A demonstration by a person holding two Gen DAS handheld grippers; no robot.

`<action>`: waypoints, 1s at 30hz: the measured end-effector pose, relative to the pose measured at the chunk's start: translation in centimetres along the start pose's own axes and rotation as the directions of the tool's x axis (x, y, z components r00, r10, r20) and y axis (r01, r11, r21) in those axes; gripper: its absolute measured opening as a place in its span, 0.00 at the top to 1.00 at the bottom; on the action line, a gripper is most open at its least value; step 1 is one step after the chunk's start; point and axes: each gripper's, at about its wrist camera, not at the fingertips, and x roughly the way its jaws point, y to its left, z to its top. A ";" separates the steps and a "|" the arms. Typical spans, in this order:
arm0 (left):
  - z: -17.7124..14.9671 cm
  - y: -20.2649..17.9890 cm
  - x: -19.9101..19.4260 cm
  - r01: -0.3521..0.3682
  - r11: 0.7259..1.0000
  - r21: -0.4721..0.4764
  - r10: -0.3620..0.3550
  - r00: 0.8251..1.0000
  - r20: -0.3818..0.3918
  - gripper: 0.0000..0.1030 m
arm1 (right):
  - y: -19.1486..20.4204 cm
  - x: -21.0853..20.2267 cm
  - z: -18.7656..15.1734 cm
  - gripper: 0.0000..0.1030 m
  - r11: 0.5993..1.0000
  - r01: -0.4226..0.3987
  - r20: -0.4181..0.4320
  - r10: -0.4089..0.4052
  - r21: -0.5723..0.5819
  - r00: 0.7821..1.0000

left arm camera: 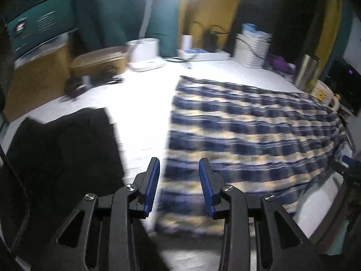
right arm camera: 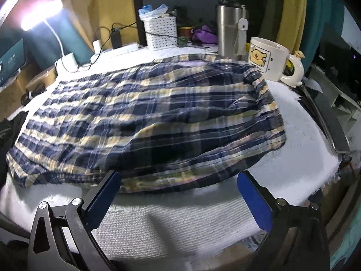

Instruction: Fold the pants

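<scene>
Blue and cream plaid pants [left arm camera: 248,124] lie spread flat on a table covered with a white towel [right arm camera: 180,221]. In the right wrist view the pants [right arm camera: 146,113] are folded lengthwise, with the waistband toward the mug at the right. My left gripper [left arm camera: 179,164] hovers over the near left end of the pants. Its blue pads stand partly apart with nothing pinched between them. My right gripper [right arm camera: 178,176] stands wide open at the near long edge of the pants, and its pads touch no cloth.
A dark garment [left arm camera: 63,149] lies to the left of the pants. Along the back edge stand a cartoon mug [right arm camera: 268,56], a steel tumbler [right arm camera: 227,24], a white basket [right arm camera: 160,31], a lit desk lamp [right arm camera: 40,13] and chargers with cables [right arm camera: 115,38]. A cardboard box [left arm camera: 99,61] sits at the far left.
</scene>
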 end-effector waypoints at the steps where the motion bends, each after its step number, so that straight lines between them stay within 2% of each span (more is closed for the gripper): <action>1: 0.3 -0.7 0.3 0.017 1.000 0.013 -0.017 1.000 0.001 0.66 | -0.3 -0.2 0.1 0.00 1.000 0.003 0.009 -0.003 0.010 1.000; 5: 1.4 -4.2 1.3 0.098 0.992 0.084 -0.098 0.995 0.000 0.66 | -2.3 -0.6 0.6 0.00 0.997 0.044 0.036 -0.047 0.068 0.998; 8: 2.0 -6.5 2.4 0.130 0.981 0.143 -0.129 0.992 -0.017 0.66 | -4.3 -0.6 0.9 0.00 0.989 0.075 0.045 -0.081 0.124 0.996; 11: 2.5 -8.4 3.6 0.154 0.971 0.180 -0.148 0.988 -0.047 0.66 | -5.2 0.0 1.1 0.00 0.987 0.111 0.040 -0.117 0.117 0.992; 16: 3.0 -9.8 5.4 0.166 0.966 0.197 -0.150 0.984 -0.095 0.66 | -6.3 0.7 2.3 0.00 0.982 0.133 0.054 -0.141 0.131 0.989; 22: 3.5 -10.1 8.0 0.141 0.969 0.201 -0.110 0.982 -0.154 0.66 | -7.1 1.9 4.2 0.00 0.979 0.143 0.071 -0.154 0.145 0.985; 26: 3.7 -9.8 9.1 0.132 0.971 0.197 -0.097 0.980 -0.175 0.66 | -7.0 3.7 5.0 0.00 0.978 0.172 0.039 -0.178 0.117 0.983; 30: 3.9 -9.6 9.4 0.133 0.972 0.192 -0.101 0.981 -0.168 0.66 | -7.0 5.4 4.7 0.00 0.969 0.235 -0.012 -0.234 0.073 0.972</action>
